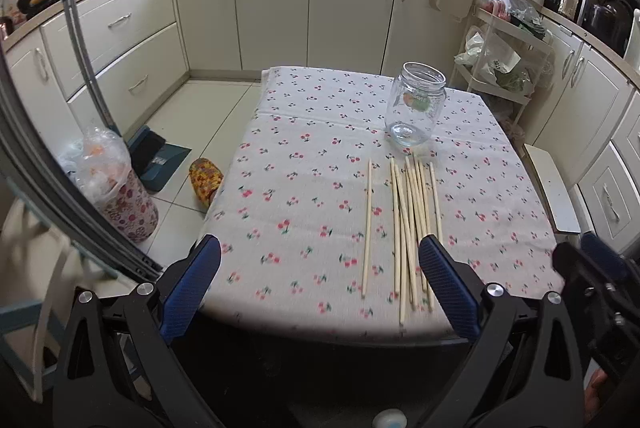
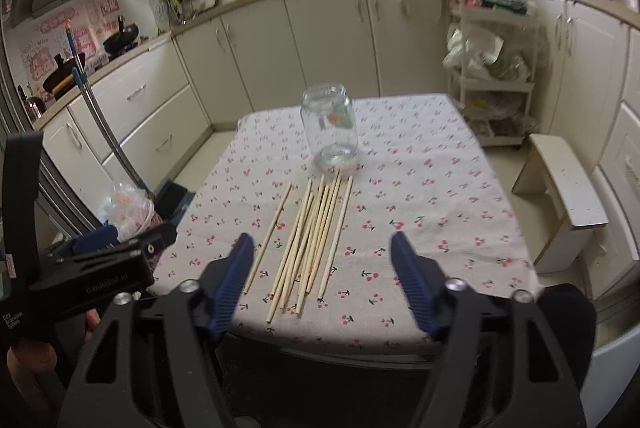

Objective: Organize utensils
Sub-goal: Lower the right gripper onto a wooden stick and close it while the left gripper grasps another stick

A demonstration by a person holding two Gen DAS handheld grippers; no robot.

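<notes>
Several pale wooden chopsticks (image 1: 412, 228) lie side by side on the cherry-print tablecloth (image 1: 304, 195), one stick (image 1: 367, 224) lying apart to the left. An empty clear glass jar (image 1: 416, 103) stands upright just beyond their far ends. My left gripper (image 1: 318, 252) is open and empty, above the table's near edge, left of the bundle. In the right wrist view the chopsticks (image 2: 312, 244) and the jar (image 2: 330, 125) lie ahead. My right gripper (image 2: 322, 248) is open and empty, over the chopsticks' near ends.
A white stool (image 2: 568, 195) stands right of the table, a white trolley (image 2: 492, 75) with bags behind it. A bagged bin (image 1: 116, 183), a dustpan (image 1: 154, 155) and a slipper (image 1: 205, 181) are on the floor at the left. Cabinets ring the room.
</notes>
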